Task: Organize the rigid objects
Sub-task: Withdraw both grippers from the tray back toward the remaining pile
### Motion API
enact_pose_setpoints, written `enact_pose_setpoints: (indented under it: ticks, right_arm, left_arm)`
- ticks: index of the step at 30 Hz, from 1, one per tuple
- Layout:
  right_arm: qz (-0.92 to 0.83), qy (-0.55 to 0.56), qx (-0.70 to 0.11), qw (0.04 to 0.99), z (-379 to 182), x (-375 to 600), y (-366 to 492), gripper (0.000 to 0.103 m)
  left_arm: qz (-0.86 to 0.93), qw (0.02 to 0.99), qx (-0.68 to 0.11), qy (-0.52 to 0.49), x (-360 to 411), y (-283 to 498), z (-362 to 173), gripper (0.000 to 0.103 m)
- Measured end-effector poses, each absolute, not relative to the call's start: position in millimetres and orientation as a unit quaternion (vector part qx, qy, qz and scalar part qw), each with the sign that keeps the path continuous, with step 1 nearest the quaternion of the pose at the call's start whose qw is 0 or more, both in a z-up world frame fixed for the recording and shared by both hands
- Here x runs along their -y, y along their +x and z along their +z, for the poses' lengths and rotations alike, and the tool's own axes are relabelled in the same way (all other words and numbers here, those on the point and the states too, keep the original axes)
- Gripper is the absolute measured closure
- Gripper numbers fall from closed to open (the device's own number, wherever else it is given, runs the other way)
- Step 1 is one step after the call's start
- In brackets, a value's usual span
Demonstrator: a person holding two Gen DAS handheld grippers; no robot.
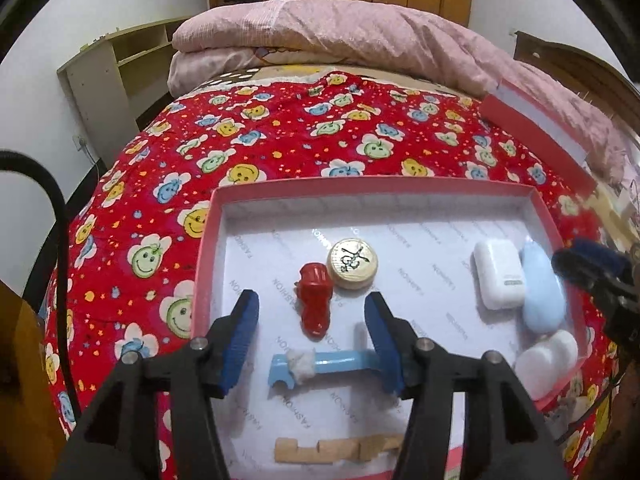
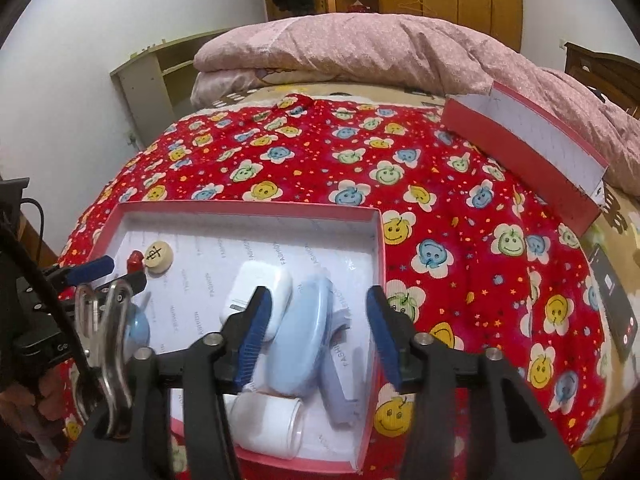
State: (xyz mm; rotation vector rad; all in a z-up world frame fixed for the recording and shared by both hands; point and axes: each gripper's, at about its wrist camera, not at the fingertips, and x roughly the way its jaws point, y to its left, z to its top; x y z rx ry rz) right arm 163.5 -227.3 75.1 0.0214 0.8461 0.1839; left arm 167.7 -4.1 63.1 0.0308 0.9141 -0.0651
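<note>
A pink-rimmed box (image 1: pixel 372 190) (image 2: pixel 248 209) sits on the red quilt. In the left wrist view it holds a red toy (image 1: pixel 315 300), a round wooden chess piece (image 1: pixel 352 263), a light blue bar (image 1: pixel 320 365), a wooden notched block (image 1: pixel 332 449), a white case (image 1: pixel 500 274), a light blue oval (image 1: pixel 542 292) and a white jar (image 1: pixel 548 354). My left gripper (image 1: pixel 312 340) is open and empty above the red toy and blue bar. My right gripper (image 2: pixel 320 332) is open and empty over the light blue oval (image 2: pixel 300 340), beside the white case (image 2: pixel 258 292) and white jar (image 2: pixel 268 426).
The box lid (image 2: pixel 532 148) (image 1: pixel 536 128) leans against the folded pink duvet (image 2: pixel 360 48) at back right. A phone (image 2: pixel 614 304) lies at the right edge. A wooden shelf (image 1: pixel 108 76) stands left of the bed. A cable (image 1: pixel 56 216) hangs at left.
</note>
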Motion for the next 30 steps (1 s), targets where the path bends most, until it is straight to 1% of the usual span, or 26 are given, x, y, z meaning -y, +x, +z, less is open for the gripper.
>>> enact_pose_setpoints:
  ticks: [7,12,14,30]
  right_arm:
    - [0.1,0.021,-0.403,0.91,86,231,143,0.049]
    - [0.104,0.016,-0.401,0.91,91,232,120,0.049]
    - [0.107,0.014,-0.401,0.91,92,232,109,0.049]
    - [0.127,0.002,-0.411,0.903,75,237,30,0.049]
  left_arm:
    - [-0.051,0.902,-0.429,0.015,4,142,75,0.039]
    - [-0.07,0.908,-0.412,0.019,6,115,83,0.029]
    - [-0.079,0.91,-0.405,0.024,8,102,85,0.027]
    - [-0.14,0.898,-0.417,0.026,30,23,71,0.027]
